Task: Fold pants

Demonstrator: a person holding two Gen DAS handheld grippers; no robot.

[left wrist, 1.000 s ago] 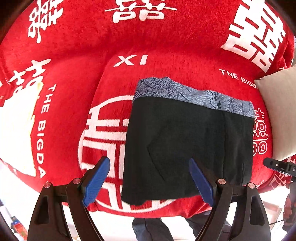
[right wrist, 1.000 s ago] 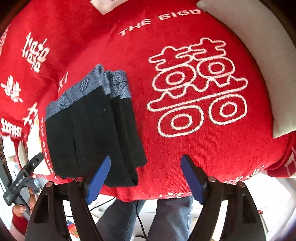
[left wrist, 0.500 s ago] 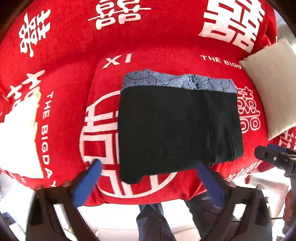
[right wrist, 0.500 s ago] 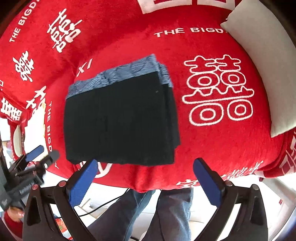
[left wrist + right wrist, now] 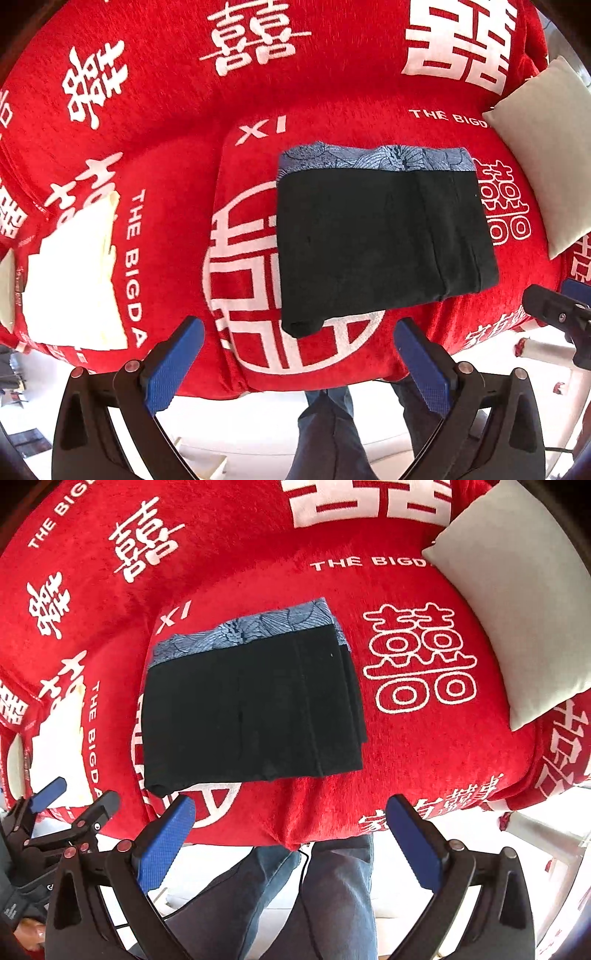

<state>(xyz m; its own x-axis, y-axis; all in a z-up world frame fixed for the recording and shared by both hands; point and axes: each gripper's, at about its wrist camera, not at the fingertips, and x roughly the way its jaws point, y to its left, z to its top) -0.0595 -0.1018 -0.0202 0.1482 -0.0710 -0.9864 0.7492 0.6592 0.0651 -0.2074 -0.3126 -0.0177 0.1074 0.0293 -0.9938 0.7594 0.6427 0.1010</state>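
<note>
Pants (image 5: 376, 240) lie folded into a compact, roughly rectangular stack on the red cover (image 5: 177, 122) printed with white characters. The fabric is black, with a blue-grey patterned waistband (image 5: 373, 157) along the far edge, and layered folds step down along the right side. The near left corner sticks out slightly past the rest of the stack. The stack rests partly over a white circular emblem (image 5: 255, 280) on the cover. A pale cushion (image 5: 543, 155) sits well apart to the right, and a cream cloth (image 5: 74, 280) lies well apart to the left. The left gripper (image 5: 299, 365) is released, its blue pads wide apart with nothing between them, clear of the pants near the cover's front edge. The right gripper (image 5: 291, 845) is likewise released and empty; both have just been opening. A person's legs in jeans (image 5: 332, 893) stand below.
</note>
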